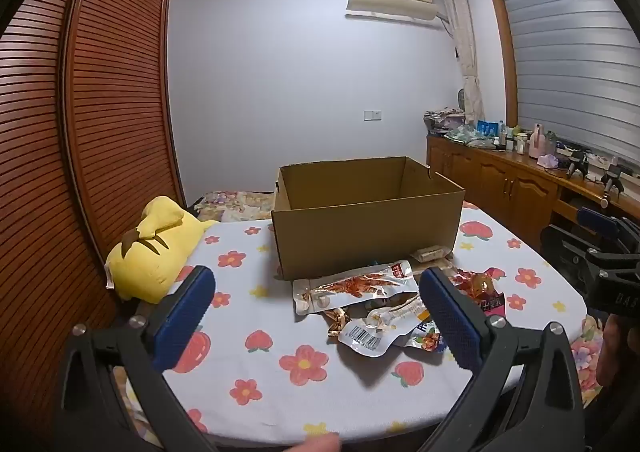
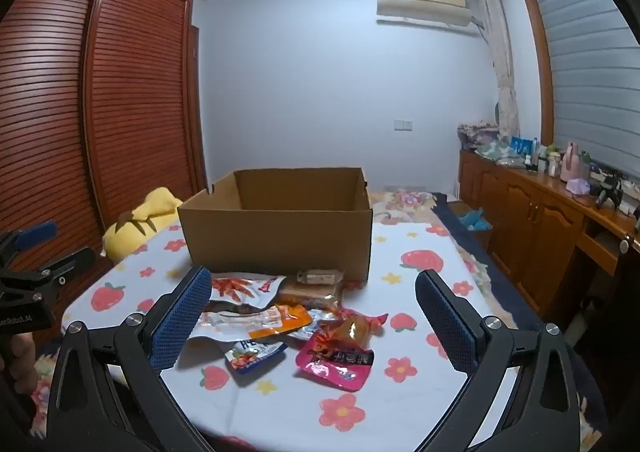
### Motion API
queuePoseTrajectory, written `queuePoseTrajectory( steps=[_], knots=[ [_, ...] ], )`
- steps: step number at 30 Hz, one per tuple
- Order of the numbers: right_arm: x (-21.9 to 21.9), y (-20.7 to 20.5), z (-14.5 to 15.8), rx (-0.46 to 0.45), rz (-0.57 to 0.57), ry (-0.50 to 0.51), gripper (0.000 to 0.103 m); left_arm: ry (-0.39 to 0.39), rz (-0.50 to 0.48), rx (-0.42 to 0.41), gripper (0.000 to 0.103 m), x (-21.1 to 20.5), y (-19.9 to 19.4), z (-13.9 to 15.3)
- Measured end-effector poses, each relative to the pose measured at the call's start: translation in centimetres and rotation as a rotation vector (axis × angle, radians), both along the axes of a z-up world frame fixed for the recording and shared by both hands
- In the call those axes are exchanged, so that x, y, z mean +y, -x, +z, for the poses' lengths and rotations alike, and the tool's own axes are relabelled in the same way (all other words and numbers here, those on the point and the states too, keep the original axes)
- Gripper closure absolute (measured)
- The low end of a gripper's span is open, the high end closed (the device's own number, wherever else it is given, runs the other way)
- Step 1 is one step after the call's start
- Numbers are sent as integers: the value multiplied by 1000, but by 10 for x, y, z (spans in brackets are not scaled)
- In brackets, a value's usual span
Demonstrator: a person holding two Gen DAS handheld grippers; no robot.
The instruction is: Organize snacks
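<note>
Presently, nothing of the task appears done: the cardboard box [image 2: 276, 228] stands open-topped on the flowered table [image 2: 404, 408], what shows of its interior is bare, and its floor is hidden behind the near wall. All the snacks [image 2: 280, 316] lie in a loose, overlapping heap on the cloth against the box's near wall, at roughly 6 o'clock from it. Among them, in the right wrist view, are a pink packet [image 2: 338, 362] nearest the camera, an orange packet [image 2: 276, 318], a small blue-edged packet [image 2: 252, 356] and a pale wrapped bar [image 2: 320, 276] resting against the box. The left gripper [image 1: 316, 316] hovers short of the heap with its fingers spread wide and nothing between the pads; the heap sits toward its right finger, at about 2 o'clock from the midpoint. The right gripper [image 2: 312, 316] is likewise spread wide and holds nothing, the heap lying between and just beyond its fingers. A yellow plush toy [image 1: 154, 252] lies at about 9 o'clock from the box, apart from the work. In my judgement every packet remains to be lifted and sorted into the box; the job is at its outset.
</note>
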State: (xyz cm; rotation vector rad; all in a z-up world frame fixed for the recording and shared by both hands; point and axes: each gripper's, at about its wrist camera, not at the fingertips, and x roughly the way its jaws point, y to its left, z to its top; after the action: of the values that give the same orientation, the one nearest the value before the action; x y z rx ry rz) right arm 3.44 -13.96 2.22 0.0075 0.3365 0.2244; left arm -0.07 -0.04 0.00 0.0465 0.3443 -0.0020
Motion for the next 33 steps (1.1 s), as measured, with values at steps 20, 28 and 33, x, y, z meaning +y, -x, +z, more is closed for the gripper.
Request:
queuePoseTrajectory(
  steps=[20, 28, 33],
  knots=[
    [1, 5, 0, -5, -5, 2, 0, 0, 1, 19, 0, 0, 0, -1],
    [0, 5, 0, -4, -4, 1, 0, 1, 0, 20, 0, 1, 2, -7],
    [1, 6, 0, -5, -5, 1, 0, 2, -1, 19, 0, 1, 2, -7]
  ],
)
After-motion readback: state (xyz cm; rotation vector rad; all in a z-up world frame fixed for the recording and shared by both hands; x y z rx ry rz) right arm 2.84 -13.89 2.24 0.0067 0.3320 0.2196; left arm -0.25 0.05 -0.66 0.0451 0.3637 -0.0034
